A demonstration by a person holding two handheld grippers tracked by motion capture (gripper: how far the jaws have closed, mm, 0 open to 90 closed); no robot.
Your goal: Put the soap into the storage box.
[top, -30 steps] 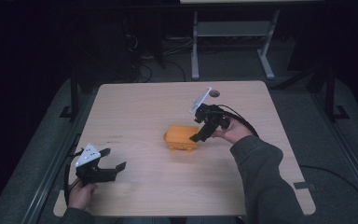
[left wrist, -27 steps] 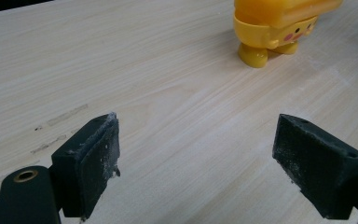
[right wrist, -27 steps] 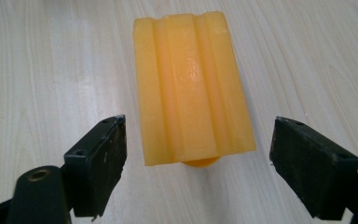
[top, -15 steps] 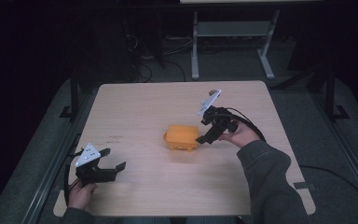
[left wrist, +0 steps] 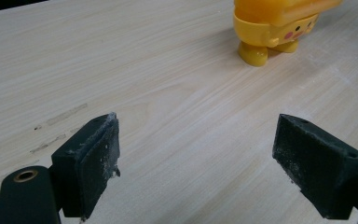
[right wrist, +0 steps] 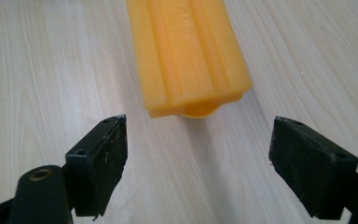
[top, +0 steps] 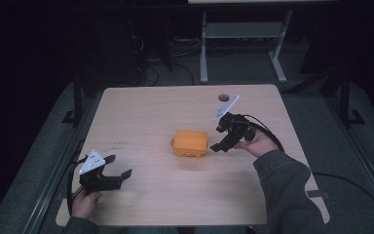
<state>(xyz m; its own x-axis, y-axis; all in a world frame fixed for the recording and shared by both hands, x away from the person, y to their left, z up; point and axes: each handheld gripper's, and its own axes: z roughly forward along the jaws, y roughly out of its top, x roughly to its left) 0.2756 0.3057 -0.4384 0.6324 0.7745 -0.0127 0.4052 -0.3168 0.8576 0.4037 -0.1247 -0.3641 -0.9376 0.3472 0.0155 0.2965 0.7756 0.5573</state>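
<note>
Right gripper (top: 217,138) agape beside orange toy (top: 191,143)

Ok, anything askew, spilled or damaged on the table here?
Nothing stands out. The yellow toy container stands upright on its feet mid-table, lid on. The right gripper and left gripper are both open and clear of it. Only faint scuff marks on the tabletop.

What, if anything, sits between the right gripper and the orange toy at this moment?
Nothing visible. The right gripper is open just beside the orange toy, and in the right gripper view only bare table lies between its jaws and the toy's near end. The left gripper is open, well off to the side.
</note>
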